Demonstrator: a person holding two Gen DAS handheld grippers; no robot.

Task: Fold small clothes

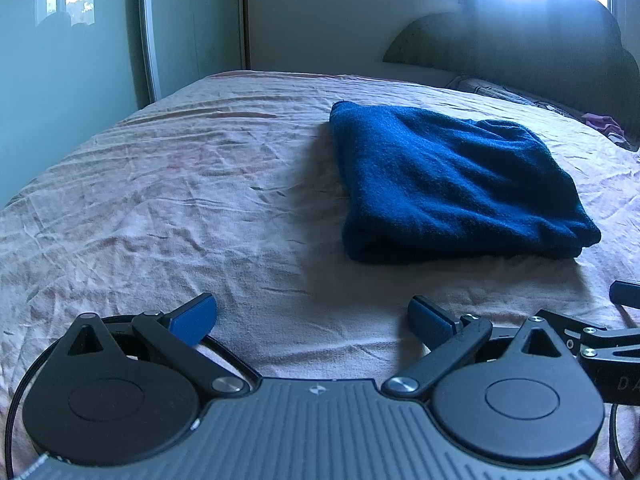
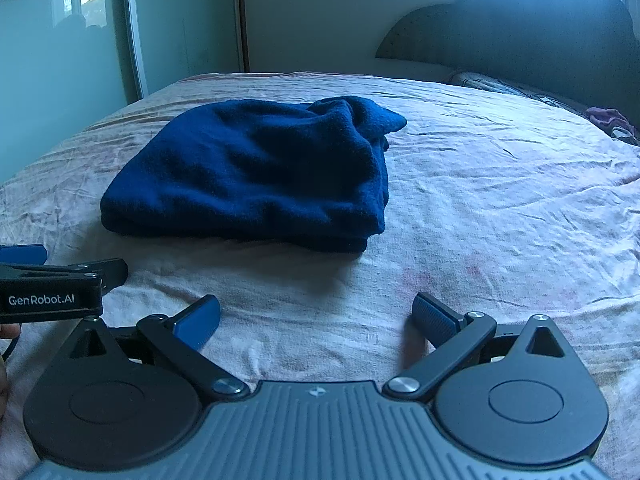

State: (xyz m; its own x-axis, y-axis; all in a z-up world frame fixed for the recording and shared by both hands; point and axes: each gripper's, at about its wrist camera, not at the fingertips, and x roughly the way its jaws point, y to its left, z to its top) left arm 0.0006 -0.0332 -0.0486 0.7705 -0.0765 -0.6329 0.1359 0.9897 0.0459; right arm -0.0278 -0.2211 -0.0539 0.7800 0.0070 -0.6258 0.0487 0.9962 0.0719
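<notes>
Folded blue garment point(image 1: 452, 184) on the bed point(image 1: 180, 200), right of centre in left view, long axis toward lower right. Left gripper point(image 1: 312, 320) and right gripper point(image 2: 316, 320) wide open, empty.

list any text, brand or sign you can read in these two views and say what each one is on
"GenRobot.AI": white lettering on the black side of the left tongs, seen at the left edge of the right wrist view.
"DA": faint letters, cut off by the frame edge, on the black body of the right tongs in the left wrist view; the rest is unreadable.
A small white emblem, no letters, on the grey ribbed housing in both views.
Nothing readable on the blue garment.
</notes>
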